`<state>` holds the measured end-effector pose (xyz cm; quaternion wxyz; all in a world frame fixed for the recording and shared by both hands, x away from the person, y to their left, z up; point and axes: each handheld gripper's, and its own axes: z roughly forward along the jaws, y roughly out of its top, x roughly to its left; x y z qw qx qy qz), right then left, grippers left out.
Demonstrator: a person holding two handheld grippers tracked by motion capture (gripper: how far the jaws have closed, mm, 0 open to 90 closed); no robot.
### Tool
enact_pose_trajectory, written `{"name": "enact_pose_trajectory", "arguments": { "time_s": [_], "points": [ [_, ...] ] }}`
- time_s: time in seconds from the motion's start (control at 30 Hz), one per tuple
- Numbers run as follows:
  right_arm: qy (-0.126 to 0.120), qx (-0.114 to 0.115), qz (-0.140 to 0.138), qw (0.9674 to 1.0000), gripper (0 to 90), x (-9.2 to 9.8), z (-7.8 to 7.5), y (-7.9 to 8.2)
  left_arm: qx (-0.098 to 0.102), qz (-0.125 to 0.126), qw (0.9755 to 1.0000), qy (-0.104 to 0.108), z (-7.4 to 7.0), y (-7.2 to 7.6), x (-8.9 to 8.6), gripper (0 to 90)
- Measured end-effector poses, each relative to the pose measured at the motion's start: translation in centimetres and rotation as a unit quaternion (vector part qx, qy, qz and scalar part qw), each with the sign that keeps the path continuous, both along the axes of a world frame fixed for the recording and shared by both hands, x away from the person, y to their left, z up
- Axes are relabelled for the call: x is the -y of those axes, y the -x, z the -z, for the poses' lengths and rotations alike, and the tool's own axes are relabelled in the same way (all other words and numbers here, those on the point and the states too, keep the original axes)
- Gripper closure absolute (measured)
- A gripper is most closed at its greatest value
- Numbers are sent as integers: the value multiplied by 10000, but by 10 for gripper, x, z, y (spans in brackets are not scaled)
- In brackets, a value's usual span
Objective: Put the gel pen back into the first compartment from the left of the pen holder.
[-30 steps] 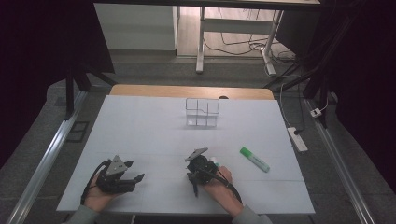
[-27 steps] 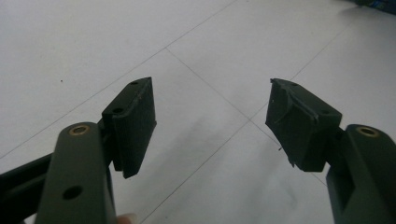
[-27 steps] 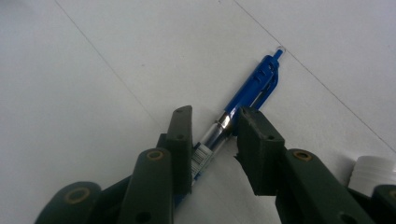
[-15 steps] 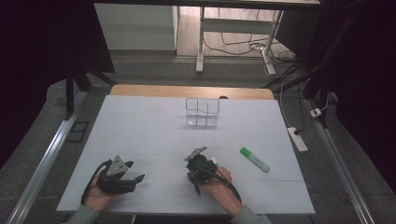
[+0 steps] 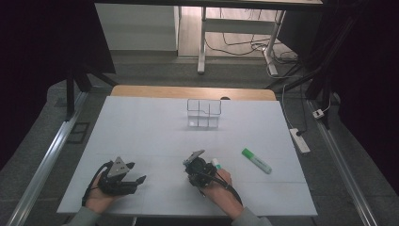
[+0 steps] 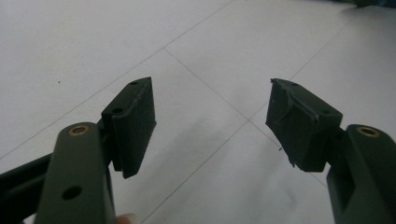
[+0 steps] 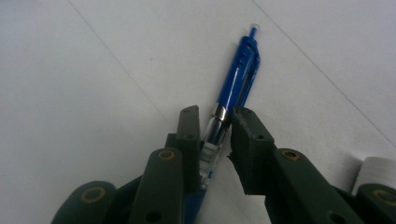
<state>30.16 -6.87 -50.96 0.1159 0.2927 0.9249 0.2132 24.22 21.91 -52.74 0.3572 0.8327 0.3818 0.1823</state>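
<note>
A blue click pen (image 7: 236, 88) lies on the white table (image 5: 155, 132), its tip pointing away from me. My right gripper (image 7: 215, 115) points down at the pen; its jaws have just been closing and now pinch the pen's silver middle from both sides. From above, the right gripper (image 5: 195, 168) sits near the table's front centre, under a hand. Over at the front left, my left gripper (image 5: 136, 172) rests low over the table. Its jaws stand wide apart, and between them the left gripper (image 6: 210, 116) has only bare table.
A clear compartment box (image 5: 203, 113) stands at the back middle. A green highlighter (image 5: 256, 160) lies to the right of my right hand. A white cylinder (image 5: 215, 163) (image 7: 379, 170) sits right beside the right gripper. Power strip (image 5: 299, 140) lies off the table's right edge.
</note>
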Motion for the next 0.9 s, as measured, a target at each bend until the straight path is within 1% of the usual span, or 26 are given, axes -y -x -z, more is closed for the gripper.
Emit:
{"name": "enact_pose_trajectory", "arguments": {
  "time_s": [0.1, 0.13, 0.17, 0.2, 0.23, 0.27, 0.33, 0.47, 0.5, 0.57, 0.6, 0.67, 0.77, 0.9],
  "points": [
    [-22, -107, -19, 9999, 762, 1, 0, -1, 4, 1, 10000, -2, 0, 0, 0, 317],
    [-6, -164, -37, 9999, 789, 1, -1, -1, 8, 3, 10000, -2, 0, 0, 0, 317],
    [11, -261, -84, 9996, 797, 1, -1, 0, 9, 5, 10000, -2, 0, 0, 0, 317],
    [55, -202, -116, 9997, 797, 0, -1, 2, 6, 0, 10000, -3, 0, 0, 0, 317],
    [154, -148, -208, 9996, 796, 0, -1, 2, 1, -3, 10000, 5, 0, 0, -1, 317],
    [184, -136, -202, 9995, 797, 0, -1, 3, 2, -6, 10000, 7, 0, 0, -1, 317],
    [197, -149, -222, 9994, 797, -1, -1, 2, 8, 2, 10000, 8, 0, 0, -1, 318],
    [100, -165, -251, 9995, 799, 1, -1, 1, 17, 0, 10000, 2, 0, 0, 0, 317],
    [25, -215, -245, 9995, 800, 2, -1, 1, 19, -1, 10000, 4, 0, 0, 0, 317],
    [-306, -390, -209, 9986, 799, 5, -2, -1, 18, -7, 10000, 10, 0, 0, -1, 317],
    [-397, -397, -257, 9981, 799, 6, -4, -2, 18, -15, 10000, 11, 0, 0, -1, 317],
    [-499, -263, -282, 9980, 800, 7, -9, -1, 17, -23, 10000, 15, 0, 0, -2, 318],
    [-717, -222, -329, 9966, 799, 10, -17, -1, 26, -16, 10000, 9, 0, 0, -1, 318],
    [-1019, -124, -330, 9942, 799, 19, -30, -3, 42, -14, 10000, 22, -1, 0, -1, 317]
  ]
}}
